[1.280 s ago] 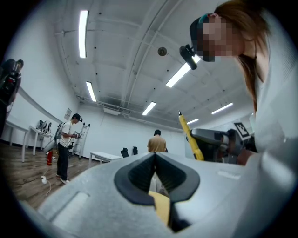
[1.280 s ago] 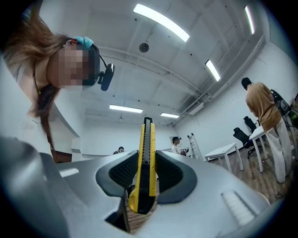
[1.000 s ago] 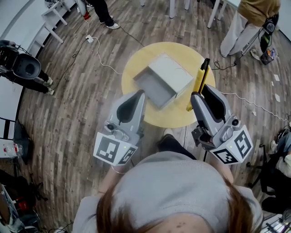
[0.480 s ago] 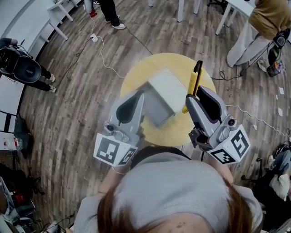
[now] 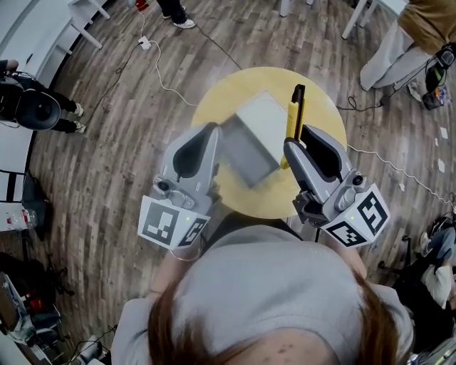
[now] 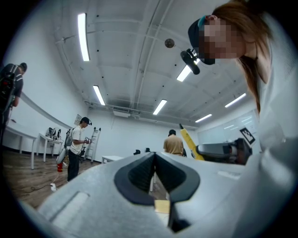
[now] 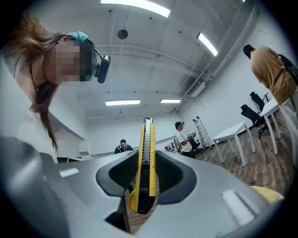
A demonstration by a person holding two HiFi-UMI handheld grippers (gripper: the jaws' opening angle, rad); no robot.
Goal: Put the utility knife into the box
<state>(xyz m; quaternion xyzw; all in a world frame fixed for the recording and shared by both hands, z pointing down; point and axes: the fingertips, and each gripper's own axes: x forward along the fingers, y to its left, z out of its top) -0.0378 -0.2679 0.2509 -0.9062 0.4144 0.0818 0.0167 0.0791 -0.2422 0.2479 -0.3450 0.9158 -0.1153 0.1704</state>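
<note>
A yellow utility knife [image 5: 293, 114] with a black tip sticks out forward from my right gripper [image 5: 292, 145], which is shut on its handle; in the right gripper view the knife [image 7: 150, 153] stands pinched between the dark pads [image 7: 170, 174]. The grey box [image 5: 262, 121] lies on the round yellow table [image 5: 324, 107], its open tray part [image 5: 244, 153] pulled toward me. The knife hangs just right of the box. My left gripper [image 5: 211, 130] hovers at the box's left side, jaws together with nothing between them [image 6: 154, 160].
Wood floor surrounds the small table. A white cable [image 5: 164, 78] runs across the floor at the upper left. A person [image 5: 413, 36] stands at the upper right. Black equipment [image 5: 32, 107] sits at the left, and white desks [image 5: 85, 18] stand at the far left.
Both grippers have moved forward over the table's near edge. The knife has swung from a rightward lean to nearly straight ahead and now sits closer to the box's right side.
</note>
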